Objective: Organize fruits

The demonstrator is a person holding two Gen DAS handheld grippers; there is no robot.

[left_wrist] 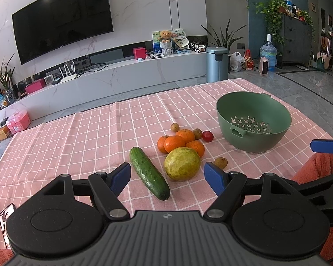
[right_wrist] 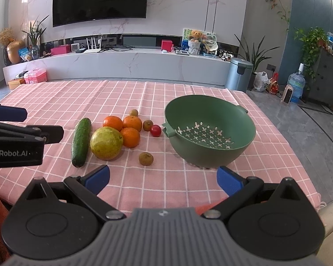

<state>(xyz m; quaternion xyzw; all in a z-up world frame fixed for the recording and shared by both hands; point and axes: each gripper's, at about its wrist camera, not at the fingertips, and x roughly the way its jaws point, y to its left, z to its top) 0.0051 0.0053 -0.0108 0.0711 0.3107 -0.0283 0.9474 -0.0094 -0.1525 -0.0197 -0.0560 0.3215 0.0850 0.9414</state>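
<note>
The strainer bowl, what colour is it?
Green plastic strainer bowl with white-looking cross-shaped holes; clearest in the right wrist view.

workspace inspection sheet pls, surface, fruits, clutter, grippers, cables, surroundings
surface: pink checked tablecloth, creased, covers the table.
job's things: green colander bowl holds no fruit; cucumber, large yellow-green fruit, oranges, red tomato and small brown fruits lie on the cloth beside it.
clutter: phone at the near left edge.
grippers: left gripper open, holding nothing; right gripper open, holding nothing.
cables: on the TV shelf by the router; none on the table.
surroundings: wall TV, bin, plants, water bottle.
</note>
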